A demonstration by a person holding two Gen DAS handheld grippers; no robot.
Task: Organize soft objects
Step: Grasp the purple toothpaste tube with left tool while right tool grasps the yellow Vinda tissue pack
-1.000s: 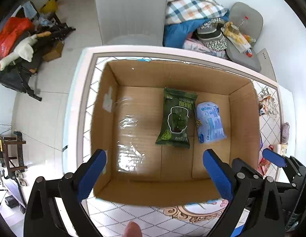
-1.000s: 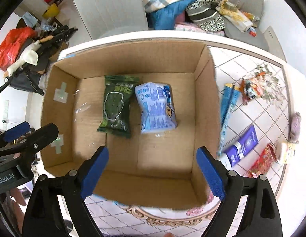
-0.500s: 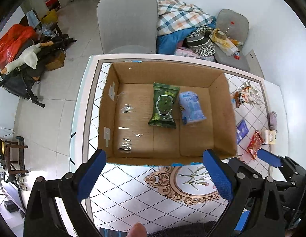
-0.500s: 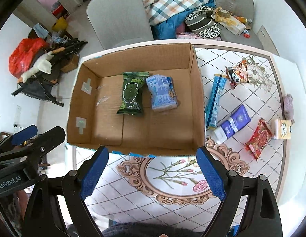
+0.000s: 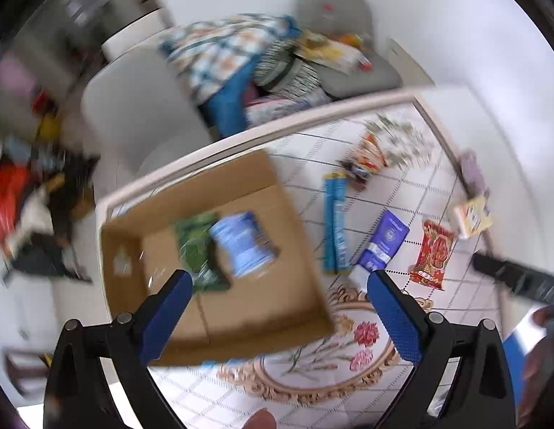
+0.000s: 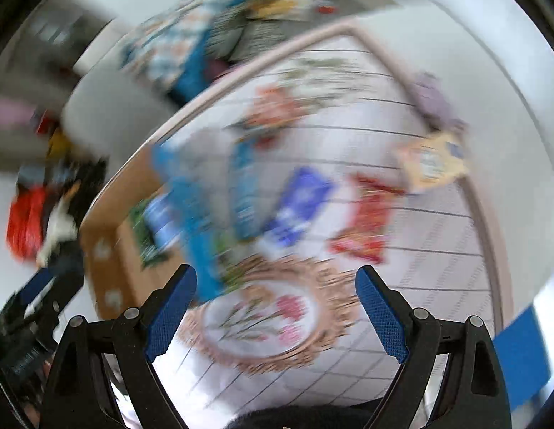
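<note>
Soft packets for sorting. Two already lie side by side on the floor of the cardboard box [image 5: 219,275]: a green packet [image 5: 198,250] and, touching its right edge, a pale blue packet [image 5: 243,245]. The rest lie on the tiled table [image 5: 430,186] to the right of the box: a long blue sachet strip [image 5: 334,225] just beside the box wall, a dark blue pouch [image 5: 385,243], a red snack packet [image 5: 435,255], a yellow packet [image 5: 471,214] near the far right edge, and an orange wrapper [image 5: 369,153] farther back.

The left gripper [image 5: 277,286] has its jaws wide apart with nothing between them; it looks down over the near right corner of the box. The right gripper [image 6: 277,282] is likewise spread and empty, above the flower medallion [image 6: 262,318] printed on the table.

Hazards. The right wrist view is heavily smeared, so the packets' outlines there are probably unreliable for aiming. A descent made at this pace could land a fingertip on a packet and crush it, or nudge the neighbouring pouch and strip out of place. The yellow packet sits close to the table edge and could be pushed off. Both grippers work in the same area and may collide.
</note>
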